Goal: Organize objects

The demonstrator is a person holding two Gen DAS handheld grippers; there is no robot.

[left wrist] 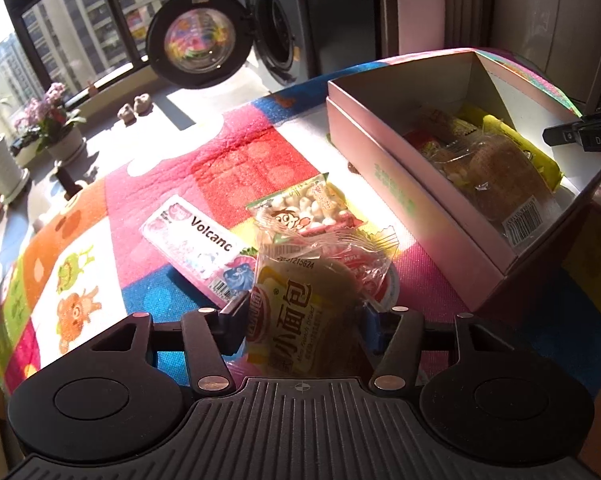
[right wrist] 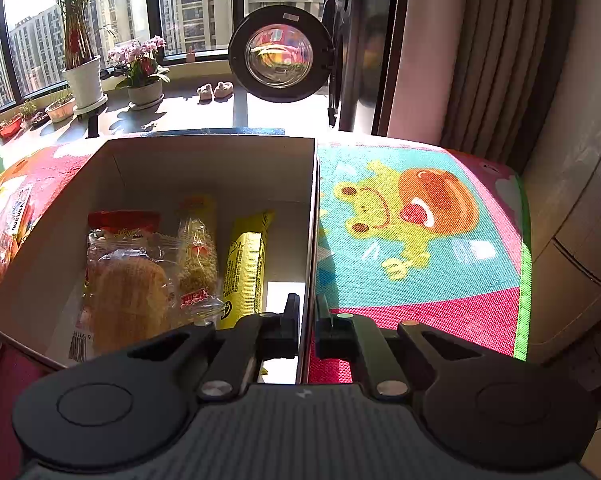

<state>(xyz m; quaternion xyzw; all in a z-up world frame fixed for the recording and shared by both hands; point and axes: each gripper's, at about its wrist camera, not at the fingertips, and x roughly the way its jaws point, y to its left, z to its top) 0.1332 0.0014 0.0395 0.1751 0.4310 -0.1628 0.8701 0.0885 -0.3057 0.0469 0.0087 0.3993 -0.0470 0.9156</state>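
Observation:
My left gripper (left wrist: 304, 312) is shut on a yellow bread packet (left wrist: 300, 300), which stands up between its fingers above the colourful mat (left wrist: 260, 148). Behind it lie a red-and-clear packet (left wrist: 364, 268), a cartoon snack bag (left wrist: 304, 208) and a pink "Volcano" packet (left wrist: 198, 246). An open pink box (left wrist: 384, 152) stands to the right with a round bread (left wrist: 500, 176) and a yellow packet (left wrist: 516, 144) inside. My right gripper (right wrist: 307, 316) is shut on the right wall of the box (right wrist: 220, 168). In there I see the round bread (right wrist: 128, 300), noodles (right wrist: 196, 248) and the yellow packet (right wrist: 246, 264).
A washing machine with its round door open (right wrist: 280, 60) stands beyond the mat. Plant pots (right wrist: 84, 80) line the window sill at the left. A curtain (right wrist: 480, 60) and a cabinet (right wrist: 572, 220) are at the right. A frog picture (right wrist: 400, 216) marks the mat right of the box.

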